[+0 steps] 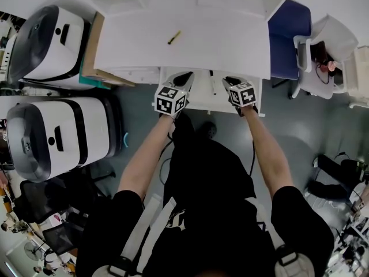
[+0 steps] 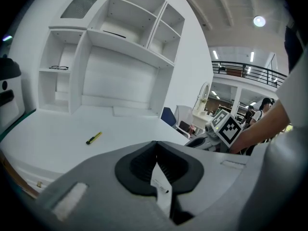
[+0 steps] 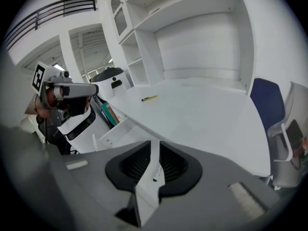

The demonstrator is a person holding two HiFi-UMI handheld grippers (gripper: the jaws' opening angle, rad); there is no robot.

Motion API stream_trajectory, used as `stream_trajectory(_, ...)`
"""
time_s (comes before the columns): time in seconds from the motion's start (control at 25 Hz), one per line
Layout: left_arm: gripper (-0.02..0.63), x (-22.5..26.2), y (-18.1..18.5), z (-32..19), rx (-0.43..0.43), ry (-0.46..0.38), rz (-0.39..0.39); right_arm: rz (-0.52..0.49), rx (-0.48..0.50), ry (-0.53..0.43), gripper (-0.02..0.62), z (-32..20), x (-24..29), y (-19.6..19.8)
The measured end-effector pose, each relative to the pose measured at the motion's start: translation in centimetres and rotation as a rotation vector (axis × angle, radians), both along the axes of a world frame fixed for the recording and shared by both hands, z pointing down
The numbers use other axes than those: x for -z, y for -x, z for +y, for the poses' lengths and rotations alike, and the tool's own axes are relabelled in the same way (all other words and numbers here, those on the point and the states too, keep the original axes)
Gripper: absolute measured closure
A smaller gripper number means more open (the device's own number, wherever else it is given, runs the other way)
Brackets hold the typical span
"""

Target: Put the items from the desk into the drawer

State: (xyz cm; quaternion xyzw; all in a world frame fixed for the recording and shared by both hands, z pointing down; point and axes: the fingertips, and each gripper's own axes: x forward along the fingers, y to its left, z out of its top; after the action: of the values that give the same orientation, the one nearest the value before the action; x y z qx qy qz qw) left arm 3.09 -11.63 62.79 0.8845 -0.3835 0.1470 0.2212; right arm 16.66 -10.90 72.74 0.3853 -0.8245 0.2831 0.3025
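Note:
A yellow pen (image 1: 174, 37) (image 2: 94, 138) (image 3: 149, 98) lies alone on the white desk (image 1: 230, 45). Below the desk's front edge a white drawer (image 1: 199, 97) stands pulled out, with a thin dark pen-like item (image 1: 212, 84) in it. My left gripper (image 1: 185, 77) (image 2: 155, 146) hovers over the drawer's left part and my right gripper (image 1: 232, 81) (image 3: 155, 146) over its right part. Both have their jaws together at the tips with nothing held. Only a white sliver of the drawer shows through the slit behind the tips.
Two large white-and-black machines (image 1: 52, 42) (image 1: 52, 134) stand left of the desk, with a cardboard box (image 1: 92, 51) against the desk's side. A blue chair (image 1: 288, 36) and a white chair (image 1: 323, 51) are on the right. White shelving (image 2: 120, 32) rises behind the desk.

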Motion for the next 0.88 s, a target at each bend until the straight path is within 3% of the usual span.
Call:
stream_trajectory(0.48,0.601,7.6,-1.2,-2.3,-0.003,-0.119,0.036,-0.075,-0.048,-0.252,0.595,-4.4,12.2,-0.4)
stream_trajectory(0.88,0.601,16.1,-0.8,-4.4,0.028,-0.265,0.079,-0.100,-0.040,-0.460,0.594,-6.1,22.3,-0.9)
